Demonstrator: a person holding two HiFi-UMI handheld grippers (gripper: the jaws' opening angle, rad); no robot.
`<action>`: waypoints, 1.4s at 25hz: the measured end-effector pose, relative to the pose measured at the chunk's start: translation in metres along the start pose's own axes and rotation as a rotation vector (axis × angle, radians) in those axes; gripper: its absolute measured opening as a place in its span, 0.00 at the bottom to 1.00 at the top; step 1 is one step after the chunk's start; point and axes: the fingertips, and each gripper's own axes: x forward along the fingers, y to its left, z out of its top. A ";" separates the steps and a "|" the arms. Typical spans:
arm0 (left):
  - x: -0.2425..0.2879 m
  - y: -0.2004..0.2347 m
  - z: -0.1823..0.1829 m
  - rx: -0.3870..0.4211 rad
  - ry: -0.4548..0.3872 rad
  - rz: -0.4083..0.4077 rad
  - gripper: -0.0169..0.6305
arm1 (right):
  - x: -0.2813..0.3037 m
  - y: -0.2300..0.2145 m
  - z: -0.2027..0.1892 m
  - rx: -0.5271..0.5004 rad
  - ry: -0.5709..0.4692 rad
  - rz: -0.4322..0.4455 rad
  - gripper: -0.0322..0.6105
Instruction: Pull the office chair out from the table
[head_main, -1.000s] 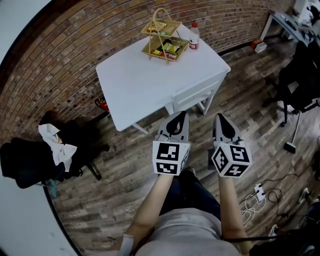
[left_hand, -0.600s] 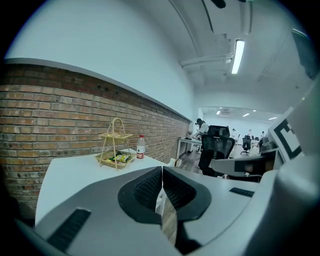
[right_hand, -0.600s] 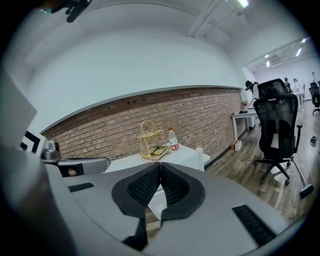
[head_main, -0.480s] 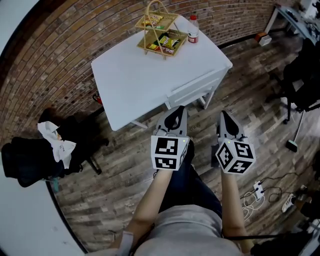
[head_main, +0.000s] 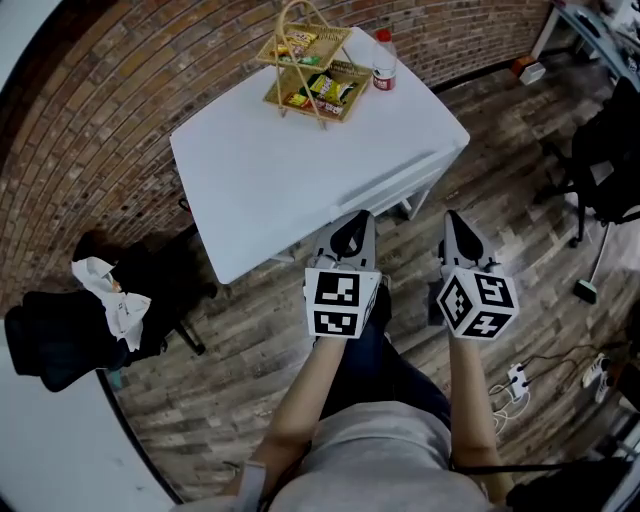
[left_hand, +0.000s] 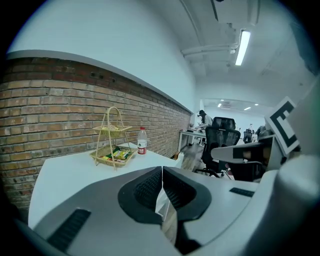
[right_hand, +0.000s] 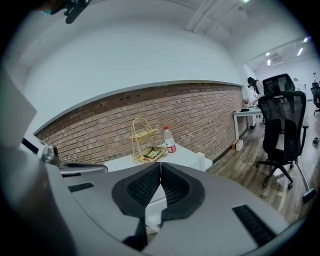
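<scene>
Office chair (head_main: 165, 290), black and heaped with clothing, stood just beside the left corner of the white table (head_main: 300, 170). My left gripper (head_main: 352, 224) and right gripper (head_main: 456, 220) were pressed together and empty, close to the table's front edge. I judged they might knock that edge, or reach the chair unable to grip it.

Left gripper (head_main: 354, 217) and right gripper (head_main: 453, 216) held just before white table (head_main: 270, 170)

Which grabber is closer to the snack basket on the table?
Left. The left gripper sits at the near edge of the white table, the snack basket across the tabletop from it. The right gripper is over the floor toward the table's right corner, farther off.
</scene>
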 end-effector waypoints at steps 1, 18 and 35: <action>0.006 0.004 0.001 0.000 0.003 0.000 0.05 | 0.008 -0.001 0.002 -0.007 0.005 0.006 0.07; 0.108 0.041 0.013 0.032 0.138 -0.110 0.05 | 0.136 -0.017 0.023 -0.148 0.156 0.090 0.07; 0.137 0.031 -0.003 0.089 0.263 -0.211 0.06 | 0.180 -0.009 0.012 -0.436 0.355 0.361 0.08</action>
